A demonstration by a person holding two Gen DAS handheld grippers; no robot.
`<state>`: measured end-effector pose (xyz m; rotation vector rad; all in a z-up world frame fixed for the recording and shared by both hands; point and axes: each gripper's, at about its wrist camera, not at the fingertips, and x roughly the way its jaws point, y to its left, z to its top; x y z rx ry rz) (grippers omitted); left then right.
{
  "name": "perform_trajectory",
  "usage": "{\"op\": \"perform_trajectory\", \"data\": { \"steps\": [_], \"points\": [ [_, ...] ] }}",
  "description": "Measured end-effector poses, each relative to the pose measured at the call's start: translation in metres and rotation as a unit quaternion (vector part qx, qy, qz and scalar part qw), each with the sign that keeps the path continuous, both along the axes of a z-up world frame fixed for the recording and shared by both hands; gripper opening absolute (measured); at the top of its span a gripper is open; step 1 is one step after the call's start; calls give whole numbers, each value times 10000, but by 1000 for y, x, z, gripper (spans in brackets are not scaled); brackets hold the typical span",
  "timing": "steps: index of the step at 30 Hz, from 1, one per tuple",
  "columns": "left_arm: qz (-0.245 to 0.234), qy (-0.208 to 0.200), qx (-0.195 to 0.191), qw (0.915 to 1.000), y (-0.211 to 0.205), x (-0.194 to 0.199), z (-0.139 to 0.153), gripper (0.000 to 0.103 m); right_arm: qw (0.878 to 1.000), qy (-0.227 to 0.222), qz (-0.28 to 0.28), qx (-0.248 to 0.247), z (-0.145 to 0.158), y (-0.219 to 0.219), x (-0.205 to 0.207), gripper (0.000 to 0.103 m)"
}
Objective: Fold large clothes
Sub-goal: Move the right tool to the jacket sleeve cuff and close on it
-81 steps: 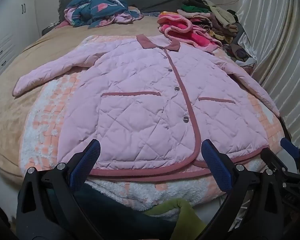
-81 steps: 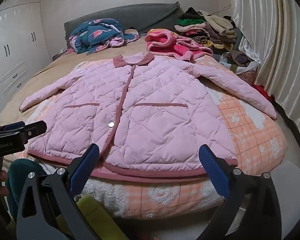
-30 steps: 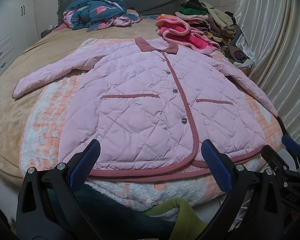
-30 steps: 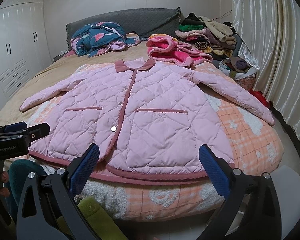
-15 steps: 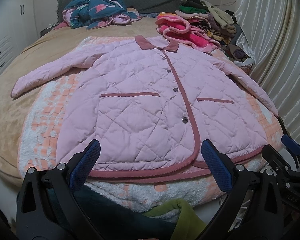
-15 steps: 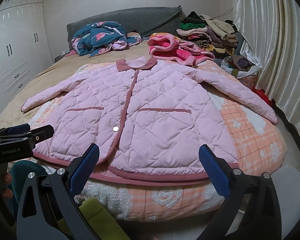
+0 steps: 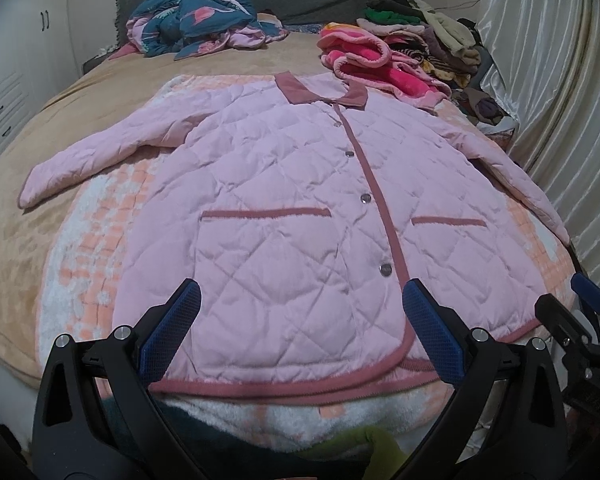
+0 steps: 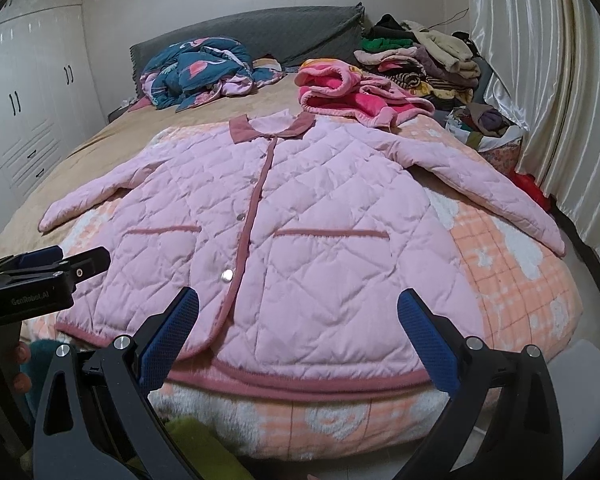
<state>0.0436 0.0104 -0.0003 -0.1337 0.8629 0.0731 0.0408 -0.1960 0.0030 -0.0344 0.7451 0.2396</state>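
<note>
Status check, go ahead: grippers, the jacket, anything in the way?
Left gripper open, empty. Right gripper open, empty. Pink quilted jacket flat on bed, buttoned, sleeves spread, unfolded. Fuzzy pink garment near its collar.

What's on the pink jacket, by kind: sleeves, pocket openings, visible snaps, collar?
On the jacket:
Sleeves: 2
Pocket openings: 2
Snaps in the left wrist view: 4
Collar: 1
Total: 9
</note>
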Motion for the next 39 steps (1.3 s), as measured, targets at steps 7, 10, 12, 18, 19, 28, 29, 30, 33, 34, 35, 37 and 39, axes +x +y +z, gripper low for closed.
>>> {"op": "perform_trajectory", "data": {
  "steps": [7,10,12,18,19,28,29,30,33,34,35,37,39],
  "points": [
    [-34,-140,-12,9999,4,27,15,95,9999,-8,-45,119,9,0,30,99],
    [13,-163,37,9999,4,41,22,95,9999,-23,-76,152,13,0,43,99],
    [24,-201,82,9998,3,50,27,95,9998,-14,-98,169,15,-1,52,99],
    [6,-167,43,9999,2,77,33,95,9995,-62,-178,238,21,-5,75,99],
    [-7,-162,44,9999,1,82,33,95,9994,-61,-207,254,22,-6,79,99],
    [-59,-95,27,9999,-6,122,38,95,9981,-136,-467,369,28,-16,115,99],
    [-58,-101,44,9999,-7,127,39,95,9979,-156,-498,388,29,-19,119,99],
    [-68,-104,41,9999,-8,130,39,95,9976,-169,-542,407,31,-22,124,99],
    [-93,-83,36,9999,-11,144,40,95,9965,-183,-666,471,34,-30,136,99],
    [-110,-79,19,9999,-12,148,40,95,9960,-201,-726,482,35,-34,141,99],
    [-113,-78,4,9999,-13,153,40,95,9955,-223,-782,488,37,-38,145,99],
    [-144,-70,1,9999,-17,162,41,95,9944,-239,-906,497,37,-46,154,99],
    [-184,-51,32,9998,-22,172,42,95,9929,-248,-1040,512,37,-54,163,99]
  ]
}}
